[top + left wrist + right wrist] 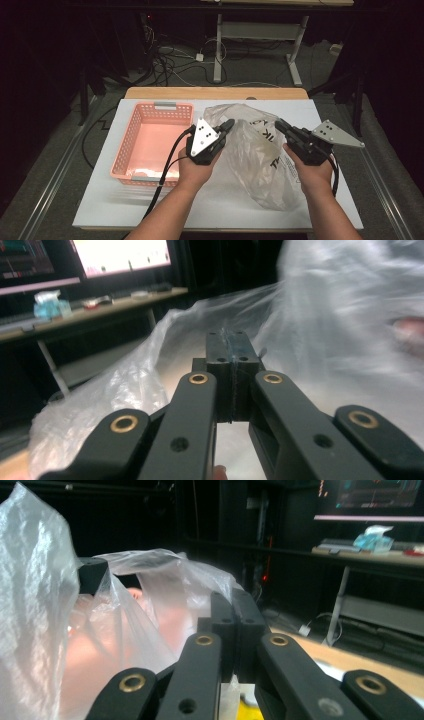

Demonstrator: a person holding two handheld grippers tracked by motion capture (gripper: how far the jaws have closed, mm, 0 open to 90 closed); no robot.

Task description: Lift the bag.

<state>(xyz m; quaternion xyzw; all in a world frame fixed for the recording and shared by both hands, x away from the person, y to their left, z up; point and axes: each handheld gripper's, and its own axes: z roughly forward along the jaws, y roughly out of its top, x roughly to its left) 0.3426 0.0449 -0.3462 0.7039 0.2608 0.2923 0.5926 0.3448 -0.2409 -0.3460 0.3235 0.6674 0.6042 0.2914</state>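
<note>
The left gripper [226, 126] and the right gripper [281, 126] are matte black, and each carries a grey three-cornered plate. In the left gripper view, the left gripper's [231, 347] jaws are pressed together with a thin fold of film pinched between them. In the right gripper view, the right gripper's [232, 607] jaws are likewise closed (film lies against them, but a pinch cannot be confirmed). One plastic bag [255, 155], translucent, crinkled and printed with dark lettering, lies between the two grippers and extends back toward the person's side of the white table [100, 200]. One pink basket [129, 145], rectangular with slotted walls and two grey handle strips, sits just left of the left gripper. Beyond the table edge stand a desk frame [260, 35] and loose cables [165, 60].
</note>
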